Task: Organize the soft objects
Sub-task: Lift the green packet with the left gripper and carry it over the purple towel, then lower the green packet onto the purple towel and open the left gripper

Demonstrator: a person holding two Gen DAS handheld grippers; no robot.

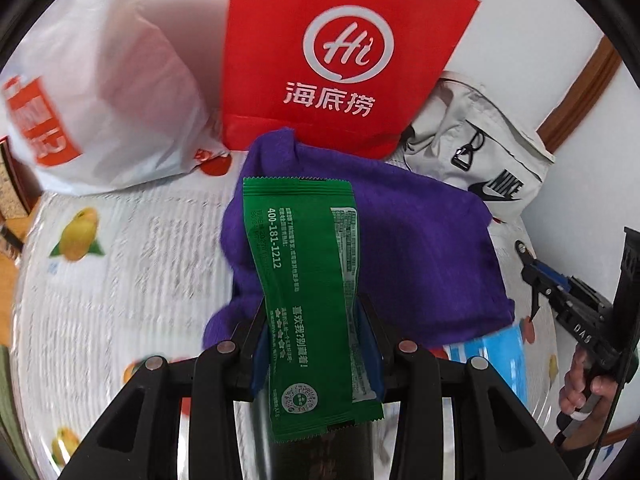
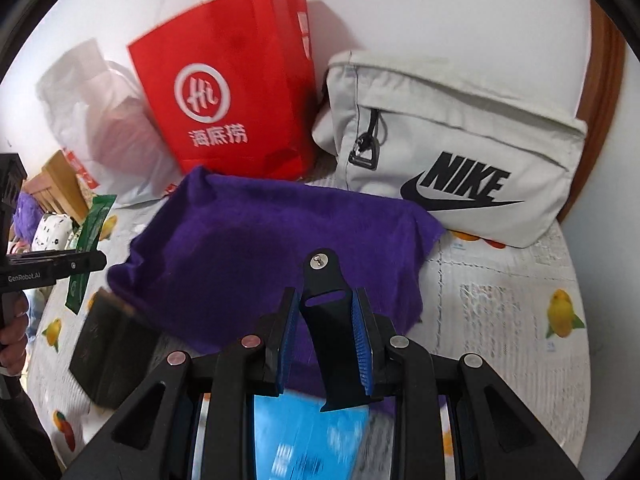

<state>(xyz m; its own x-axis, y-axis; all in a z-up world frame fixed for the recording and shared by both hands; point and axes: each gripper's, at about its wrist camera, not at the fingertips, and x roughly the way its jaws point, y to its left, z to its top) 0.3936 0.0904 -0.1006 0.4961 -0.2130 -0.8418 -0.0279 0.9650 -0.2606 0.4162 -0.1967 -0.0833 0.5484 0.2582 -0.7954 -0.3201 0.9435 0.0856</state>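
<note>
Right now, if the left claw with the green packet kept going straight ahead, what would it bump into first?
Probably the rumpled purple cloth lying just ahead of the left claw; the flat green foil packet would touch it first. The red paper bag stands behind, though depth is uncertain.

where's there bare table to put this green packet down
Bare tablecloth lies left of the purple towel, below the white plastic bag; another open patch sits right of the towel, below the Nike bag. The back is crowded around the red bag. The left gripper holds the green packet.
</note>
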